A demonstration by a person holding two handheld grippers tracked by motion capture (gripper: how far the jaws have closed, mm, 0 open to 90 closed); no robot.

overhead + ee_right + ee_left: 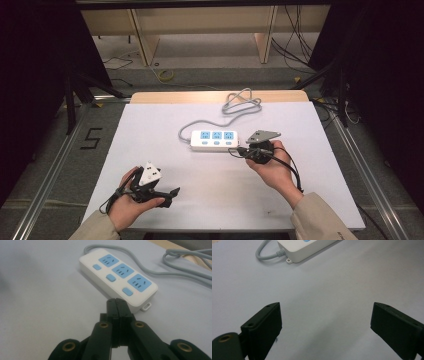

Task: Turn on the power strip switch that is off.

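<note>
High view shows my right tool [240, 150] near the middle of the frame, with its tip just beside the right end of the white power strip [214, 139]. The strip lies flat on the white worktop [150, 150], a bit above the middle of the frame. My left tool [167, 196] rests at the lower left, well apart from the strip.

My right tool is closed tight, its two jaws pressed together with nothing between them. My left tool is wide open and holds nothing.

I think the strip is hard plastic, stiff and light, and smooth, so it could slide if I push it. The small blue buttons [127, 291] look easy to press with a closed tip. If I must lift the strip, I would pinch it across its narrow sides. Its grey cord [240, 102] is bendy and may drag behind.

Some things are hard to see. I cannot tell if my right tip touches the strip. The cord's plug end is hard to make out in the loops at the top of the worktop.
</note>
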